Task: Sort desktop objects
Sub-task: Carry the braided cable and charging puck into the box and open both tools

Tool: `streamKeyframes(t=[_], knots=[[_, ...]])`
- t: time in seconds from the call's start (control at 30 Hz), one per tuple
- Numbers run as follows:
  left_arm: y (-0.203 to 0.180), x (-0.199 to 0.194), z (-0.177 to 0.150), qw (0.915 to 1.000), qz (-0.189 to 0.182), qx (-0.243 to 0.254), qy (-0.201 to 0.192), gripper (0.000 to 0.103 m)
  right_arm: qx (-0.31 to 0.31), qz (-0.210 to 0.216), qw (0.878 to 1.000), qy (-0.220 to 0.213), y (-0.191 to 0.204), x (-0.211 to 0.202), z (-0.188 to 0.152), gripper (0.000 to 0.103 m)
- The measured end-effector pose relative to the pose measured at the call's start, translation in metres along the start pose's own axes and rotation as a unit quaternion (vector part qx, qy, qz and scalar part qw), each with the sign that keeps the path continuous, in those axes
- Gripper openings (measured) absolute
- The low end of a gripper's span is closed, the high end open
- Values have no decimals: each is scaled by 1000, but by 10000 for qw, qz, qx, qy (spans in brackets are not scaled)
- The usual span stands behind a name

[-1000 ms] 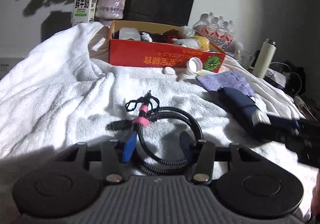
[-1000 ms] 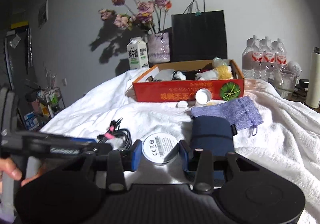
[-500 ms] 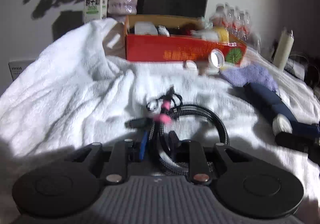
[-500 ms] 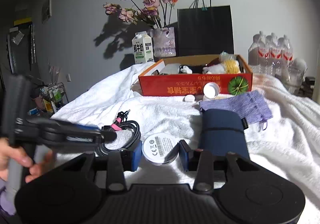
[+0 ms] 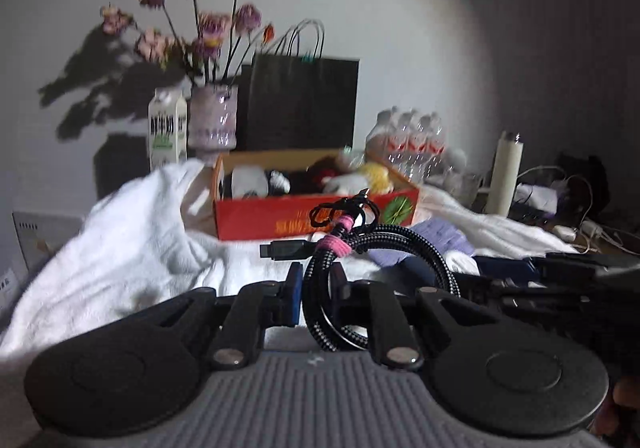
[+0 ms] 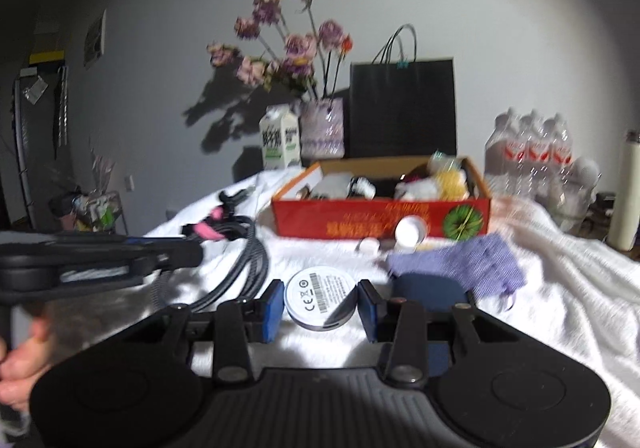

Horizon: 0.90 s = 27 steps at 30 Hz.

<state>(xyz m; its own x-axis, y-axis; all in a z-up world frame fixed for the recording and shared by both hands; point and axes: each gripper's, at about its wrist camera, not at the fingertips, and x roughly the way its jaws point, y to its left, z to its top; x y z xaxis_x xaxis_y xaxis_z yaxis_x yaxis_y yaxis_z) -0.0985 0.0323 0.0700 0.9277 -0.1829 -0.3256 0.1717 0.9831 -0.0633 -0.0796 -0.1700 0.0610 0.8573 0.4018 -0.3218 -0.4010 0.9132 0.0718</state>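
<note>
A coiled black braided cable (image 5: 384,244) with pink ties hangs clear of the white towel (image 5: 132,248). It runs between the blue pads of my left gripper (image 5: 316,280), whose jaws are closing and press on it. The right wrist view shows the same cable (image 6: 248,260) dangling from that gripper (image 6: 192,254). My right gripper (image 6: 320,302) is shut on a round white disc (image 6: 320,294) with a printed label. Beyond them stands a red cardboard box (image 6: 380,215) holding several small items.
A purple pouch (image 6: 460,264), a navy pouch (image 6: 424,288), a tipped white bottle (image 6: 410,230) and a loose cap (image 6: 370,244) lie before the box. Behind it are a milk carton (image 6: 280,143), flower vase (image 6: 322,127), black bag (image 6: 402,107), water bottles (image 6: 528,151) and a flask (image 5: 506,171).
My left gripper's jaws narrowed around the cable and lifted it off the towel. The right gripper rose slightly, still holding the disc.
</note>
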Motion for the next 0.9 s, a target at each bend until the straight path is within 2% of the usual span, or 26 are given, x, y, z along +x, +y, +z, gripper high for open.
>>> streamKeyframes(t=[0.13,0.23,0.3,0.4,0.5,0.57,0.63,0.67,0.77,0.9], knots=[[11,11,21,9997,47,-190,-165,14,-87,5,9999,-119,-9,3,28,38],[32,41,56,9987,-172,-460,-128,14,-246,136,9995,-107,-23,22,63,38],[46,76,81,9983,-221,-540,81,14,-343,308,9989,-9,-36,48,91,38],[56,143,113,9969,-173,-564,520,14,-378,315,9985,236,-55,105,134,38],[58,218,132,9935,-11,-485,1026,14,-191,230,9978,591,-76,174,171,38],[59,264,135,9879,46,-487,1469,14,-53,61,9968,799,-88,220,188,38],[59,302,135,9816,305,-618,1779,14,140,-94,9935,1123,-101,265,196,38],[59,318,134,9794,314,-606,1900,15,260,-104,9915,1274,-106,285,197,38],[57,351,128,9766,460,-599,2013,15,621,-36,9842,1657,-118,336,195,38],[58,376,117,9747,448,-601,2105,17,529,-155,9770,2059,-116,384,185,38]])
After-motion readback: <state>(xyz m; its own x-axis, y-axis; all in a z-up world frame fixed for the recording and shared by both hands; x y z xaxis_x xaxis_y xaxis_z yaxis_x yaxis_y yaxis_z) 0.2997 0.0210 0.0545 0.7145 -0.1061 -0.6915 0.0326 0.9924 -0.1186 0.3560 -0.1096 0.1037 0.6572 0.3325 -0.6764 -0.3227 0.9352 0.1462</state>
